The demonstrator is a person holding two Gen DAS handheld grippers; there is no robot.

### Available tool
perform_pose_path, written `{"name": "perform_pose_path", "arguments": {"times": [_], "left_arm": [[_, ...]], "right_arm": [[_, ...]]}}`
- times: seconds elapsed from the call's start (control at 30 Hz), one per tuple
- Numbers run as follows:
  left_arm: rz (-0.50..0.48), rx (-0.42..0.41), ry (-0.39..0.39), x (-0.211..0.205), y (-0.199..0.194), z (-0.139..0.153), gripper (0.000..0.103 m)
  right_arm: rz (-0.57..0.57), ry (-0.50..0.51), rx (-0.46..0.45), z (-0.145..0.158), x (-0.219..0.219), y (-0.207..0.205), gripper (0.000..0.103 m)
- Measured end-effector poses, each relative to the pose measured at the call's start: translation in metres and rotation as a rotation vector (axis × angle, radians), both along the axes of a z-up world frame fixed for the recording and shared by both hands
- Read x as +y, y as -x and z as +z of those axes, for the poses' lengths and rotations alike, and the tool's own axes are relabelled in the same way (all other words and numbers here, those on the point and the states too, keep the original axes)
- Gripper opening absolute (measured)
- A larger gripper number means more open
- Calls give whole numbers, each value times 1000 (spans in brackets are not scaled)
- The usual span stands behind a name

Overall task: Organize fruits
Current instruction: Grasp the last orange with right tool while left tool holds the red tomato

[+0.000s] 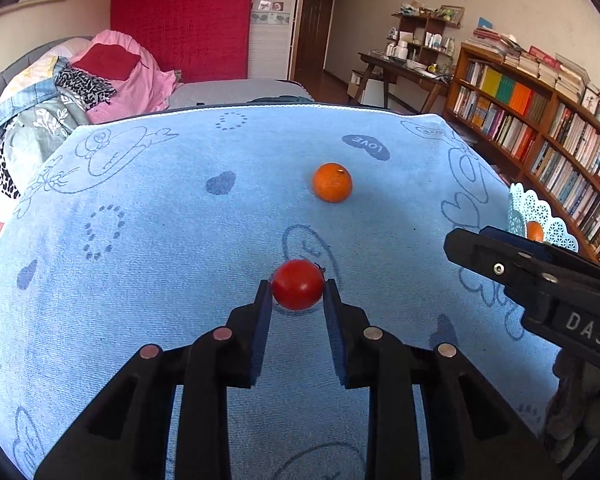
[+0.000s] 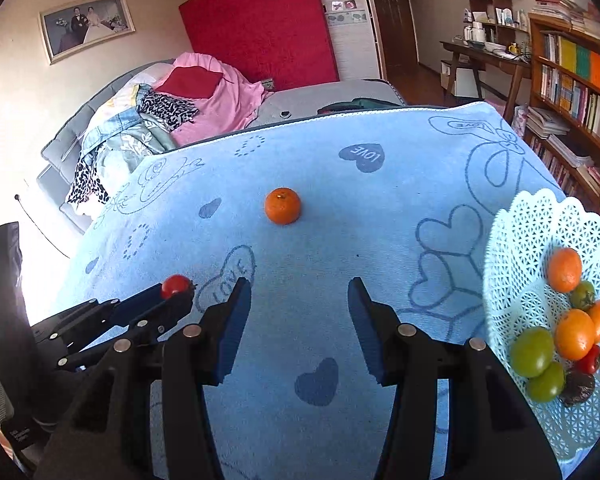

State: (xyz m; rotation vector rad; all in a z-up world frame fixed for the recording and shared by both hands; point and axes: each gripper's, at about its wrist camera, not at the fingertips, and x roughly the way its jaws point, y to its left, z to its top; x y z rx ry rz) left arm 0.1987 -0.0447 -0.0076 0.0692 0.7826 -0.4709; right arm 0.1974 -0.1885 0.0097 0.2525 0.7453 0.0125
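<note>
**Figure: Grasping a small tomato for transfer to the basket**

The left hand-held gripper (image 1: pixel 298 286) had its pads touching both sides of the red tomato (image 1: pixel 298 284), which sat on the blue towel (image 1: pixel 160 240) covering the bench. The right hand-held gripper (image 2: pixel 300 292) was wide open and empty. An orange (image 1: pixel 332 182) lay farther off. Done well, the squeeze should be gentle, the lift vertical, then across to the basket (image 2: pixel 512 240) on the right.

red tomato (image 1: pixel 298 285) clamped, orange (image 1: pixel 332 182) loose
</note>
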Motion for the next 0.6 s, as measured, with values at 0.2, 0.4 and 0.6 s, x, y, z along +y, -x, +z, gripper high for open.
{"name": "perform_pose_path", "arguments": {"times": [0.2,0.4,0.6], "left_arm": [[50,-9,20,21,-5,0,27],[76,-20,24,29,-6,1,27],[99,-8,28,33,-8,-1,27]], "right_arm": [[2,2,53,-18,9,-56,52],[-10,29,73,-31,12,-102,52],[-11,49,75,-36,15,-129,52]]}}
